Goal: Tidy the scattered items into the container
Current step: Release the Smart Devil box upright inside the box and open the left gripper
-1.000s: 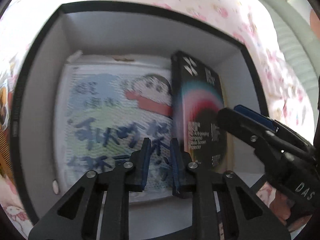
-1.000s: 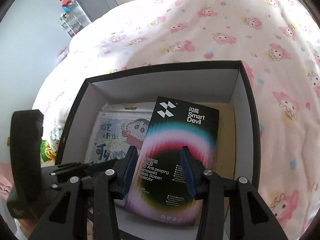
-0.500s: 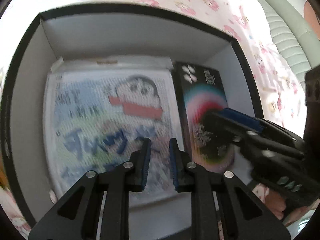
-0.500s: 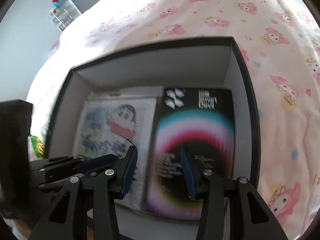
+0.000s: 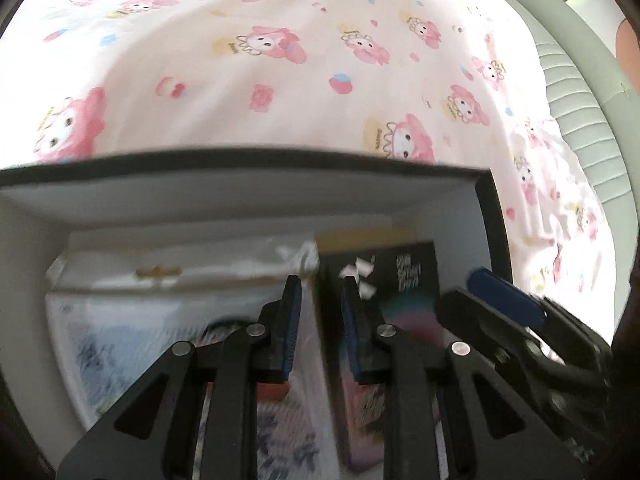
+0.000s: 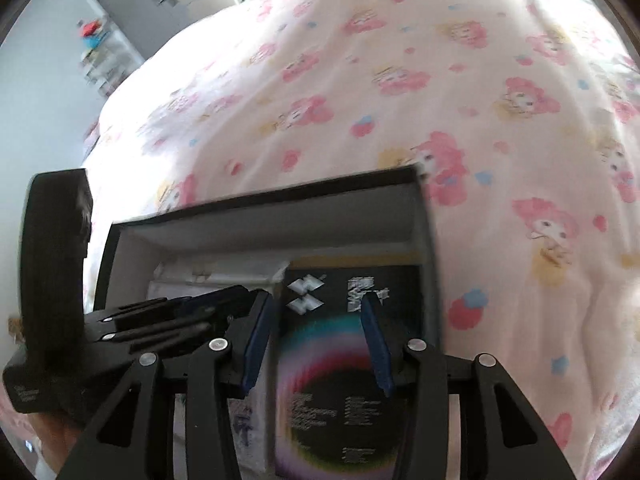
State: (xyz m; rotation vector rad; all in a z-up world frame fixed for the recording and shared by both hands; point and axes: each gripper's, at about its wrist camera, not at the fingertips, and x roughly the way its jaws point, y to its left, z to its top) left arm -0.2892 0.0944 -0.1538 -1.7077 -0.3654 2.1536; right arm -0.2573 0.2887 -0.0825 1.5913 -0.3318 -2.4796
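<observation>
Box: the black box point(image 6: 428, 240) with pale inner walls sits on my pink cartoon bedsheet point(image 6: 400, 100), open side up, right under both tools.

Black pack: the dark screen-protector pack point(image 6: 344, 360) lies flat in the right half of the box, along the right wall, its long axis running away from me toward the far wall.

Cartoon pack: the pale cartoon pack point(image 5: 160, 344) lies flat in the left half, just beside the black one; I cannot tell whether their edges overlap.

Right gripper point(image 6: 318, 340): jaws spread wide, nothing between them; it hovers above the black pack, whose print shows through the gap.

Left gripper point(image 5: 316, 328): jaws a narrow gap apart and gripping nothing; it hangs over the seam where the two packs meet.

Key relation: the black pack is directly below my right gripper, so that hand is the nearer one to it, and the cartoon pack falls to my left hand. Both packs run lengthwise along my fingers.

Stage: my guess is that both packs are placed. No loose item shows on the sheet in either view, though the views are blurred and cover only part of the bed.

Next: I would lift both tools straight up, clear of the box walls.
</observation>
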